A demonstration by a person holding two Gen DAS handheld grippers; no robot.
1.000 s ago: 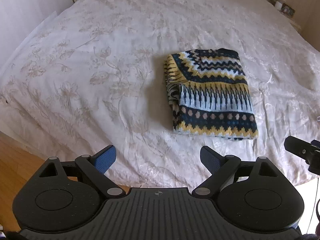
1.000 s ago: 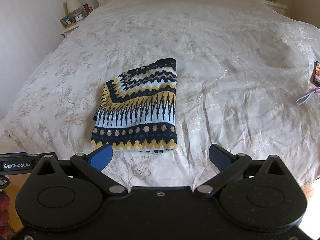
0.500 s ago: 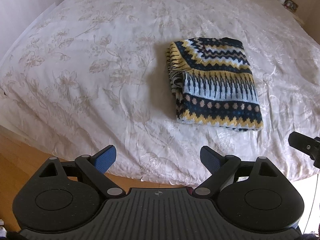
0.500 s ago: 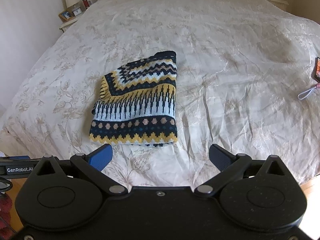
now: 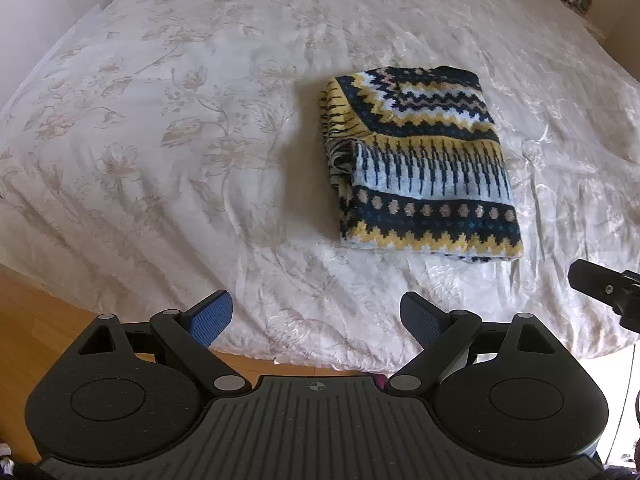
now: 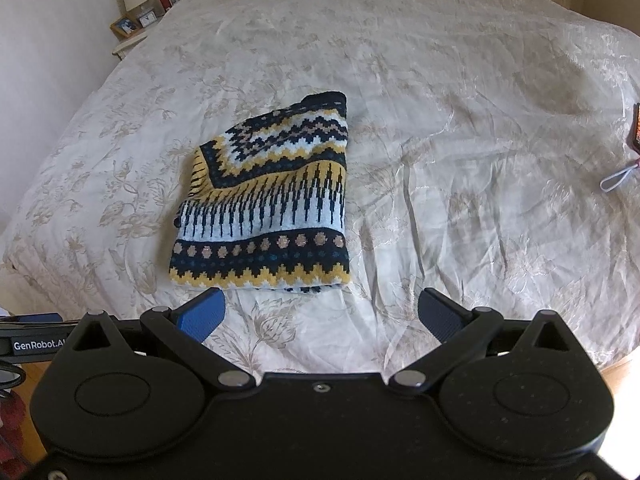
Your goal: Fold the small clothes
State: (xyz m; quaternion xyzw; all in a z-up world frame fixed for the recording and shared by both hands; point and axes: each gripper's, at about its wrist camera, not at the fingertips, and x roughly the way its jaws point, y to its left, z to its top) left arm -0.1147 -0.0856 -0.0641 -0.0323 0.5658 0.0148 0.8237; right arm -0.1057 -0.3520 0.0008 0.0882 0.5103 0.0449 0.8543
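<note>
Looking along the left gripper (image 5: 316, 318), the left wrist view shows both blue-padded fingers (image 5: 210, 318) spread wide with nothing between them, poised above the near edge of the bed (image 5: 168, 128). The folded knitted sweater (image 5: 420, 164) lies flat on the floral bedspread, ahead of the jaws and off to their right, well apart from the fingertips. Its navy, yellow and pale blue bands run across, with the zigzag hem edge nearest the jaws. Wooden floor (image 5: 36, 316) shows below and left of the jaws. A black piece of the right gripper (image 5: 604, 288) pokes in at the far right.

Along the right gripper (image 6: 322, 314), the right wrist view likewise shows the jaws released and empty. The sweater (image 6: 268, 208) sits just ahead of the left finger (image 6: 202, 314), its hem close beyond that tip but not touching. A nightstand (image 6: 132, 38) with a lamp stands far ahead to the left. A phone (image 6: 635, 130) with a looped cord lies well off to the right on the bedspread.
</note>
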